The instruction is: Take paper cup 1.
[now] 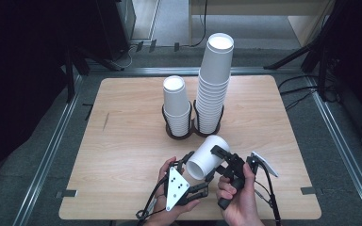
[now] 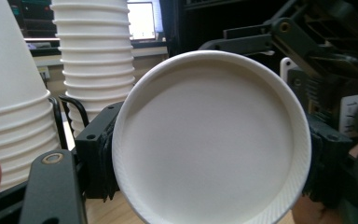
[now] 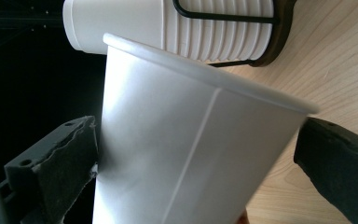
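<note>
I have the cup [image 1: 209, 155] sideways at lower centre, right gripper [image 1: 221, 162] clamped across it, left gripper [image 1: 185, 165] closed; next, onto a stack [image 1: 176, 106].

Paper cup [image 1: 208, 157]: plain white inside and out, no print; both stacks of cups [image 1: 213, 84] the same white. Wire cup holder [image 1: 192, 128]: dark brown to black. Table [image 1: 122, 141]: pale wood with fine grain; left gripper [image 1: 185, 165] and right gripper [image 1: 219, 162]: black, one carrying a light grey plate.
</note>
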Tool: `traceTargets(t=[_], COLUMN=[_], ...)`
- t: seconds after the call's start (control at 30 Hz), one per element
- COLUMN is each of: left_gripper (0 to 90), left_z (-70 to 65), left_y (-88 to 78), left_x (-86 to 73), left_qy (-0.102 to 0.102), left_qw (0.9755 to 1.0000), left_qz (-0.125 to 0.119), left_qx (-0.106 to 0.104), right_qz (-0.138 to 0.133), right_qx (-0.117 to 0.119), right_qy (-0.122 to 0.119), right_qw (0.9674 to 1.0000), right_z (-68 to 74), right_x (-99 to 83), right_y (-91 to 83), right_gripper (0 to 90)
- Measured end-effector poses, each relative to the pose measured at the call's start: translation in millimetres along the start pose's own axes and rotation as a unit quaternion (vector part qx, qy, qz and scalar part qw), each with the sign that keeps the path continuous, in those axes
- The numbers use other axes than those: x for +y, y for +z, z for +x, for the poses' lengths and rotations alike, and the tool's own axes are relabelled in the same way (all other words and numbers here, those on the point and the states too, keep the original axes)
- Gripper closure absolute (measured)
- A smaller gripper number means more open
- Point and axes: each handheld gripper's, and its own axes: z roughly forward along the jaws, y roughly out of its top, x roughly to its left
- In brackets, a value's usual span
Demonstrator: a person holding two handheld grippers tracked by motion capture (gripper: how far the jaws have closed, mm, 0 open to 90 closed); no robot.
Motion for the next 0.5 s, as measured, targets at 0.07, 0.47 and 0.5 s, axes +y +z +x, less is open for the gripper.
traceTargets(t=[0.07, 0.47, 0.5], left_gripper=[23.2, 22.8, 22.7], left_z=[-1.1, 3.0, 3.3], left_y=[0.7, 1.7, 2.1], left_x=[-1.3, -5.0, -5.5], left_qy=[0.002, -0.017, -0.018], left_qw=[1.0, 0.9998, 0.9997], left_qz=[0.002, -0.001, -0.003], left_qx=[-0.002, -0.012, -0.014], right_qz=[0.002, 0.02, 0.019], right_qx=[0.003, 0.035, 0.036], right_qy=[0.004, 0.011, 0.011], right_qw=[1.0, 0.9991, 0.9991], right_z=[-2.5, -6.8, -6.5], right_x=[1.2, 2.0, 1.7], right_y=[1.2, 6.4, 6.6], right_gripper=[0.7, 9.7, 10.4])
